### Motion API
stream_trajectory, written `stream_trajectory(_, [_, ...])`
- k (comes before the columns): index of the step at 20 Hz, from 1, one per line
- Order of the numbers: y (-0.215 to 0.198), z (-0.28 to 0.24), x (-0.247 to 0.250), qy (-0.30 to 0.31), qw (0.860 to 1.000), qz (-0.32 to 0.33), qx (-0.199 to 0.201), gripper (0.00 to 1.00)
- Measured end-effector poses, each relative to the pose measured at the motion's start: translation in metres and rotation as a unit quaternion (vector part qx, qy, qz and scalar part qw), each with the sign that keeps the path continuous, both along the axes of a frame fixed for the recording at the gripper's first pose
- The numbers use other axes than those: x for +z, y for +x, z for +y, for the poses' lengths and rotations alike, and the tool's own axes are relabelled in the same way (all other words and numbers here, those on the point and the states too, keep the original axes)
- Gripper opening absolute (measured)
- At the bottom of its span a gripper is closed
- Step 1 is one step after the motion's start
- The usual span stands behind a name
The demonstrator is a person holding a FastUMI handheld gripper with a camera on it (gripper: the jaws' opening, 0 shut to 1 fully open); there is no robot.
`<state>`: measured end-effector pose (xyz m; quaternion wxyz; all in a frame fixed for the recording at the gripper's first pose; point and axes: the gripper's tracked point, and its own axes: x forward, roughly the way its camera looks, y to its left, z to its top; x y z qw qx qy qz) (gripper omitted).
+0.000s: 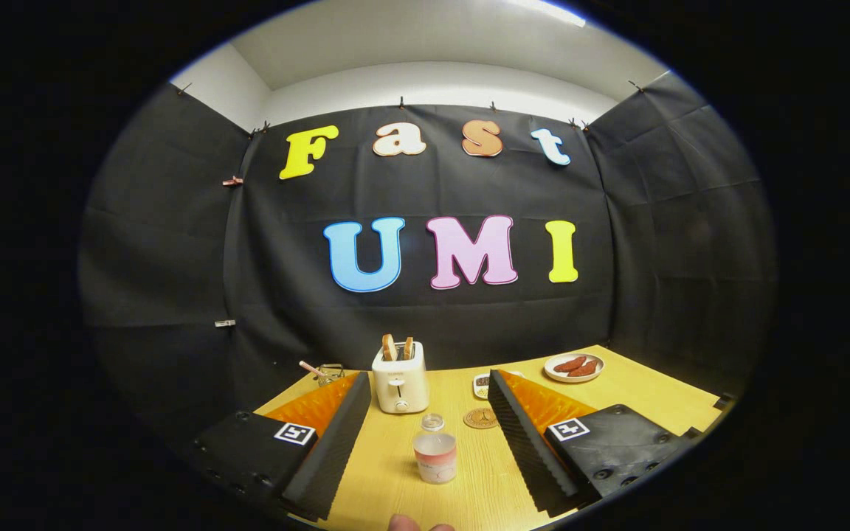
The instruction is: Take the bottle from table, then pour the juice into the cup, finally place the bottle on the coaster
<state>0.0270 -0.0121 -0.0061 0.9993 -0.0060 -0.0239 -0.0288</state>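
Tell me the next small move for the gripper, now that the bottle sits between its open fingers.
Probably ease the gripper forward and down until the fingers flank the bottle, then close. The bottle stands upright on the wooden table, between the fingers but touched by neither. The coaster lies just beyond it, and the toaster stands further back, so a short advance should stay clear of both.

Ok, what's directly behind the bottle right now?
Behind the bottle, standing between the open tongs, lie the round coaster and the toaster holding toast. A small dish sits partly hidden by one finger.
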Motion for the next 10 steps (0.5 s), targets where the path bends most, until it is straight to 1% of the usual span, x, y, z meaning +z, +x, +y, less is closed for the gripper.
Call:
stream_trajectory(5, [0.014, -0.003, -0.034, -0.008, 1.0, 0.005, -0.009, 0.98])
stream_trajectory(10, [0.039, -0.009, -0.086, -0.015, 0.999, 0.016, -0.023, 0.98])
